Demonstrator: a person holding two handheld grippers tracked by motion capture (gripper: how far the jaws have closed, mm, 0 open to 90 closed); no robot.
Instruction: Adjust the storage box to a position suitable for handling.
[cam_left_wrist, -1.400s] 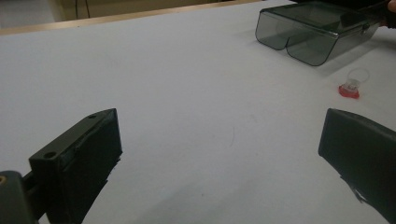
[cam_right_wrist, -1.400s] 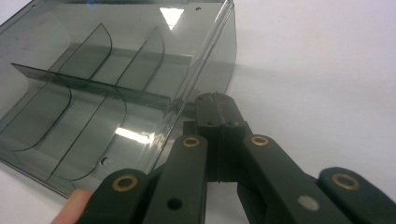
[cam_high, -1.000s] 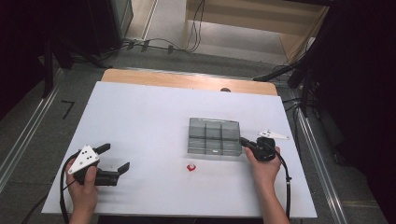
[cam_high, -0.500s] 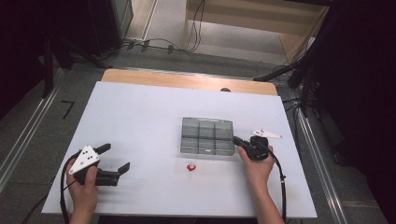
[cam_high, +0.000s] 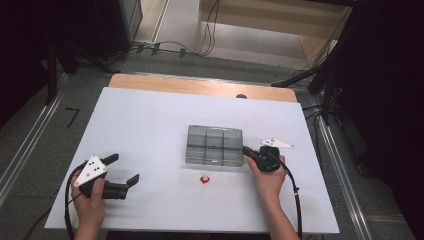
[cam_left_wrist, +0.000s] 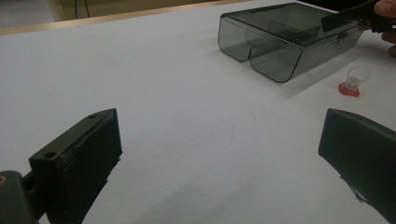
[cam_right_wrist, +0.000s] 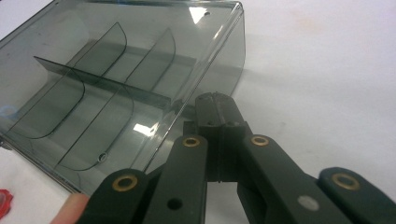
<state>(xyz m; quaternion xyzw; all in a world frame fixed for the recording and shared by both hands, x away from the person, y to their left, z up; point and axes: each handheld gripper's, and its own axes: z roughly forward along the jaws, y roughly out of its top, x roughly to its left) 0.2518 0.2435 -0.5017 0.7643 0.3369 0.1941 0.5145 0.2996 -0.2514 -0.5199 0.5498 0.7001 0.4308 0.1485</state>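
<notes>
A smoky clear plastic box with several compartments sits right of the white table's middle. My right gripper is shut with nothing between its fingers, and its tip rests against the box's right side. The right gripper view shows the closed tips against the box wall. A small red and clear piece lies on the table just in front of the box. My left gripper rests open near the front left, pointing toward the box and the red piece.
The white table top has a wooden strip along its far edge. Cables trail from both grippers over the front edge. Metal rails and dark floor flank the table on both sides.
The right gripper has moved left with the box sliding left ahead of it. The left gripper and the red piece have stayed where they were.
</notes>
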